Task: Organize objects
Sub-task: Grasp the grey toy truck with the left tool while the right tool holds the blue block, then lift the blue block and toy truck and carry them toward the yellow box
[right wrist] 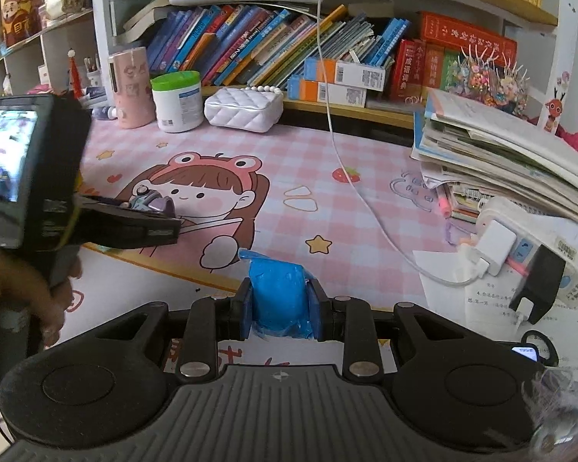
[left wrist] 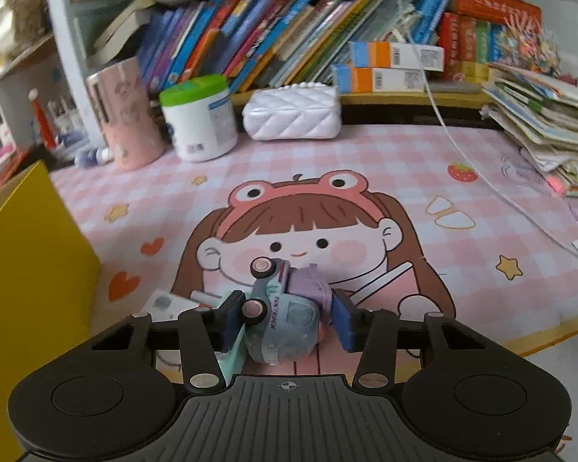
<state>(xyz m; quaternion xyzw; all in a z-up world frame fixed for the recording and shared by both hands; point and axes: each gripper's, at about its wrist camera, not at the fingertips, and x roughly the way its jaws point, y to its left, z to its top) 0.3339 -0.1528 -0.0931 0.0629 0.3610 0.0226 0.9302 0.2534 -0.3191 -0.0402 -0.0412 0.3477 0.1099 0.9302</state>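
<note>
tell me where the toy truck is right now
The toy truck lies on its side between the left gripper jaws, low centre in the left wrist view, on the cartoon girl desk mat.

The left tool has a toy truck tipped on its side between its blue pads; the left pad meets a wheel, the right pad sits at the truck's purple side, though contact there is hard to tell. It lies on a pink checked mat printed with a cartoon girl, covering the tabletop. At the back stand a pink cup, a green-lidded tub and a white quilted bag below leaning books; a yellow box is left, a paper stack right.
</note>
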